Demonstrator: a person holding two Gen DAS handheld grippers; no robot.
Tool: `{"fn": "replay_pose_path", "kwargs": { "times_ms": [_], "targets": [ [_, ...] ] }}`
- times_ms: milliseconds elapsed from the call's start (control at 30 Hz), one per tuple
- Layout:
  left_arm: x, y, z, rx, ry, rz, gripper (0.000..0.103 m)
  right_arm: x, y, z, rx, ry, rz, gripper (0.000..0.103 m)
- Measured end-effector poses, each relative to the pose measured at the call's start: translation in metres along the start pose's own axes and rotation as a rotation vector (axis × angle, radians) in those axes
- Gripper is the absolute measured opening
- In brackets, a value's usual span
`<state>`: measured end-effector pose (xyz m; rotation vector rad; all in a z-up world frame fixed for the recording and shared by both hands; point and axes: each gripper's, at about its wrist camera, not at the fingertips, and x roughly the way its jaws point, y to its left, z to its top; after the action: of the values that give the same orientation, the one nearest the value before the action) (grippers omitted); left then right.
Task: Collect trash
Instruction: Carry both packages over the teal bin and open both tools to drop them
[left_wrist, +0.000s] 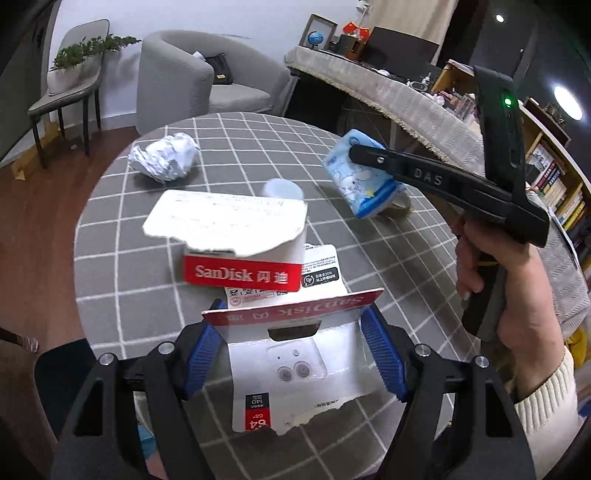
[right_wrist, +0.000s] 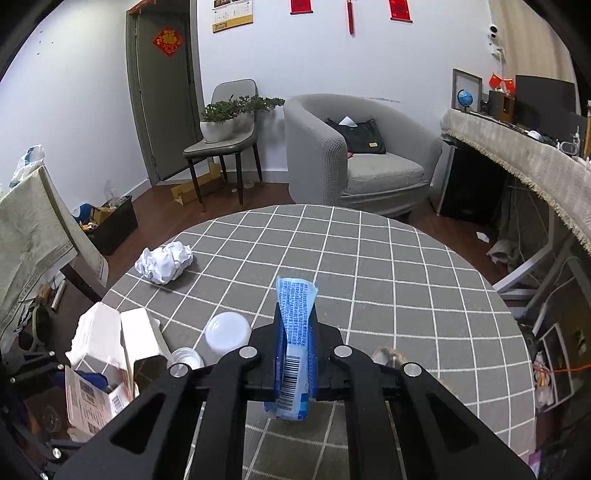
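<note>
My left gripper (left_wrist: 293, 314) has its blue pads (left_wrist: 201, 350) pressed on both sides of an open white cardboard box (left_wrist: 295, 369) with red SanDisk flaps. In the right wrist view that box (right_wrist: 99, 369) is at the table's near left edge. My right gripper (right_wrist: 295, 317) is shut on a blue tissue packet (right_wrist: 295, 343) and holds it above the table. In the left wrist view the packet (left_wrist: 365, 184) hangs to the right of the box. A crumpled paper ball (left_wrist: 162, 157) (right_wrist: 164, 262) lies on the far left of the table. A white cap (left_wrist: 282, 190) (right_wrist: 227, 328) sits behind the box.
The round table (left_wrist: 369, 266) (right_wrist: 388, 277) has a grey checked cloth. A small clear lid (right_wrist: 184, 358) and a brownish ring (right_wrist: 388, 356) lie near me. Beyond the table stand a grey armchair (right_wrist: 351, 155) and a chair with plants (right_wrist: 221, 122); a long covered desk (right_wrist: 517, 155) runs along the right.
</note>
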<state>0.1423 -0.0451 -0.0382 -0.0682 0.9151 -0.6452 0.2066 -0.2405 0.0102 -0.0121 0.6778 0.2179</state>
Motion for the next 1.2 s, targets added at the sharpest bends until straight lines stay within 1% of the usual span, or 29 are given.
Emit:
{"fn": "replay_pose_path", "kwargs": {
  "times_ms": [133,233,500,567,633,733,867,967,1067,1200],
  "targets": [
    [-0.003,-0.012,-0.004,0.008,0.005,-0.053,0.076,-0.005,0.004,-0.004,0.005,0.000,0.002,0.010],
    [-0.004,-0.021,-0.006,0.027,0.007,-0.069,0.076,-0.008,0.006,-0.007,0.012,-0.001,0.000,0.010],
    [-0.018,-0.045,-0.013,0.096,-0.020,-0.135,0.076,-0.022,0.009,-0.011,0.031,-0.026,0.008,0.010],
    [-0.024,-0.048,-0.016,0.107,-0.037,-0.139,0.076,-0.027,0.009,-0.011,0.037,-0.041,0.010,0.010],
    [-0.032,-0.049,-0.017,0.116,-0.062,-0.130,0.076,-0.033,0.011,-0.010,0.045,-0.057,0.023,0.010],
    [-0.044,-0.046,-0.017,0.123,-0.107,-0.089,0.076,-0.041,0.018,-0.009,0.047,-0.080,0.042,0.010],
    [-0.065,-0.037,-0.019,0.109,-0.156,-0.063,0.076,-0.046,0.032,-0.005,0.038,-0.103,0.069,0.010],
    [-0.081,-0.023,-0.018,0.099,-0.198,-0.030,0.076,-0.048,0.042,0.000,0.028,-0.120,0.086,0.010],
    [-0.096,-0.002,-0.017,0.059,-0.239,0.008,0.076,-0.048,0.054,0.006,0.017,-0.129,0.111,0.010],
    [-0.110,0.024,-0.017,0.013,-0.268,0.068,0.076,-0.043,0.076,0.013,-0.019,-0.126,0.133,0.010]
  ]
}}
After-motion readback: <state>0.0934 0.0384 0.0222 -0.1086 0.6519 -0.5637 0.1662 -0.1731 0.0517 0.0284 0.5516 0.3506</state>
